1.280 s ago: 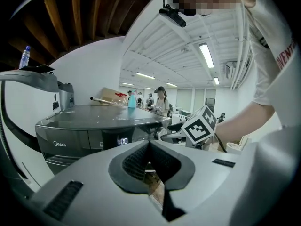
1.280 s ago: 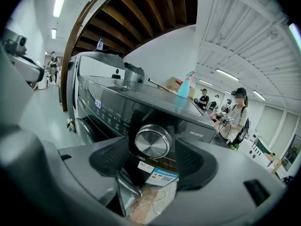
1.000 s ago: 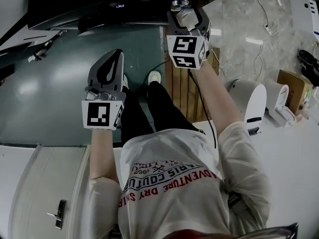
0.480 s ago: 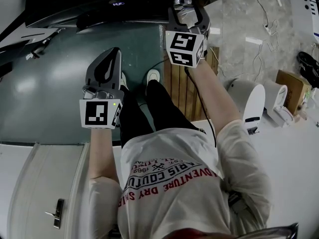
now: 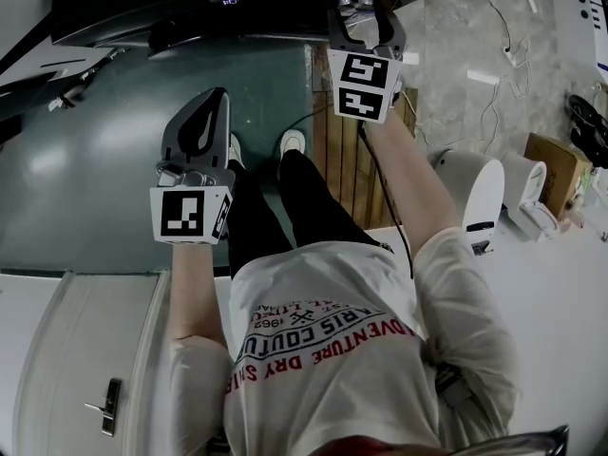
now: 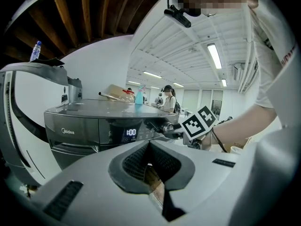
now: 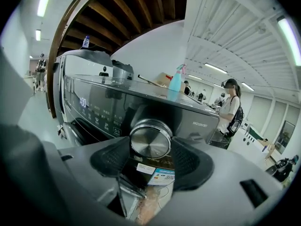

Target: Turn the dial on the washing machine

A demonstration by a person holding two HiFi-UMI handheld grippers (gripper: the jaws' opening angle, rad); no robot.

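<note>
The right arm reaches far out toward 12 o'clock, and the right tool (image 5: 358, 6) is closed on the round silver dial (image 7: 150, 138), with one jaw at its 9 o'clock side and one at its 3 o'clock side. The dial sits on the front of the dark washing machine (image 7: 106, 102), past the lit numbers. The left arm is bent and held closer in at about 10 o'clock, and the left tool (image 6: 149, 160) is pressed together on nothing, pointing at the machine.

Round silver dial (image 7: 150, 139), on dark washing machine (image 7: 89, 105)
</note>
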